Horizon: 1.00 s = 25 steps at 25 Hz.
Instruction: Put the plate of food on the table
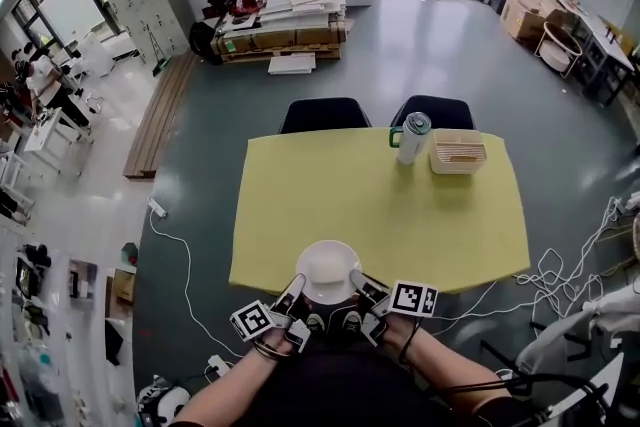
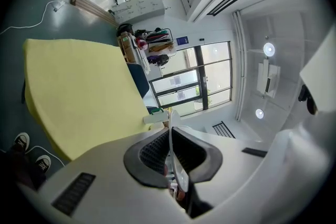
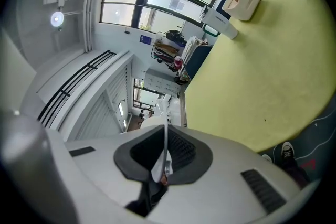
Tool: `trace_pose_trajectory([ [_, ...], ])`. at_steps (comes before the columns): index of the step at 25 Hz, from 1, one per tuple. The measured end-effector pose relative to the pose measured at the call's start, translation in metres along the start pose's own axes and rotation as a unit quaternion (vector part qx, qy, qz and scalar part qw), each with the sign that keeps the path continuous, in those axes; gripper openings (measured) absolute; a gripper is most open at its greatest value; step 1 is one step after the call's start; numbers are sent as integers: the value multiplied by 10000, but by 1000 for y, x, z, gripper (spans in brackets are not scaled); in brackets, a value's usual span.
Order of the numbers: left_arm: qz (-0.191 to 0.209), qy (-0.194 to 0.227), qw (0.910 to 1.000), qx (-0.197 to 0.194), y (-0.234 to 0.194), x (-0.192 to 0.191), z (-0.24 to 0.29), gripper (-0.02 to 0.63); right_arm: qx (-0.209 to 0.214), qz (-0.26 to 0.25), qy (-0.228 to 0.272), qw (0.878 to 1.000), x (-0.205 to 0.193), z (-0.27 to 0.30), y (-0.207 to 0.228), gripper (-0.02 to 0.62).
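A white plate (image 1: 328,271) hangs over the near edge of the yellow table (image 1: 380,205), held by both grippers. My left gripper (image 1: 292,293) is shut on the plate's left rim, and the rim (image 2: 173,157) shows edge-on between its dark pads. My right gripper (image 1: 362,285) is shut on the right rim, a thin white edge (image 3: 165,152) between its pads. Any food on the plate is too pale to make out.
At the table's far side stand a white bottle with a green handle (image 1: 411,137) and a white basket of sticks (image 1: 457,152). Two dark chairs (image 1: 324,114) sit behind the table. White cables (image 1: 560,275) lie on the floor at the right.
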<state>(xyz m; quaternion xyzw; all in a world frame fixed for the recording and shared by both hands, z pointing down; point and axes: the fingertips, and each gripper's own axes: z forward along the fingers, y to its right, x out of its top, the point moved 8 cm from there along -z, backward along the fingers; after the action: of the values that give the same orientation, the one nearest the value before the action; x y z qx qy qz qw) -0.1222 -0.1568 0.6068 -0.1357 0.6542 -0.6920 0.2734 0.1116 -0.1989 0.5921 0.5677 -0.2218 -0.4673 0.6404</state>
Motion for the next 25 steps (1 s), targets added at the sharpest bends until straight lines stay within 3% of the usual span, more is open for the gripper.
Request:
trace_pose_trajectory([
  [2, -103, -35, 9999, -24, -5, 6, 2, 23, -25, -41, 20, 10000, -1, 8, 2, 24],
  [5, 139, -163, 9997, 89, -24, 19, 0, 23, -65, -90, 39, 9999, -5, 20, 9, 23],
  [7, -7, -212, 9998, 56, -33, 24, 5, 23, -55, -137, 76, 9999, -4, 30, 17, 25],
  [11, 360, -417, 9983, 201, -61, 38, 8, 23, -103, -72, 82, 9999, -9, 46, 36, 23],
  [22, -33, -637, 9972, 395, -137, 44, 21, 25, -463, -25, 37, 9989, -28, 87, 107, 25],
  [25, 307, -766, 9945, 645, -164, 48, 26, 26, -600, -86, 12, 9982, -32, 99, 130, 25],
])
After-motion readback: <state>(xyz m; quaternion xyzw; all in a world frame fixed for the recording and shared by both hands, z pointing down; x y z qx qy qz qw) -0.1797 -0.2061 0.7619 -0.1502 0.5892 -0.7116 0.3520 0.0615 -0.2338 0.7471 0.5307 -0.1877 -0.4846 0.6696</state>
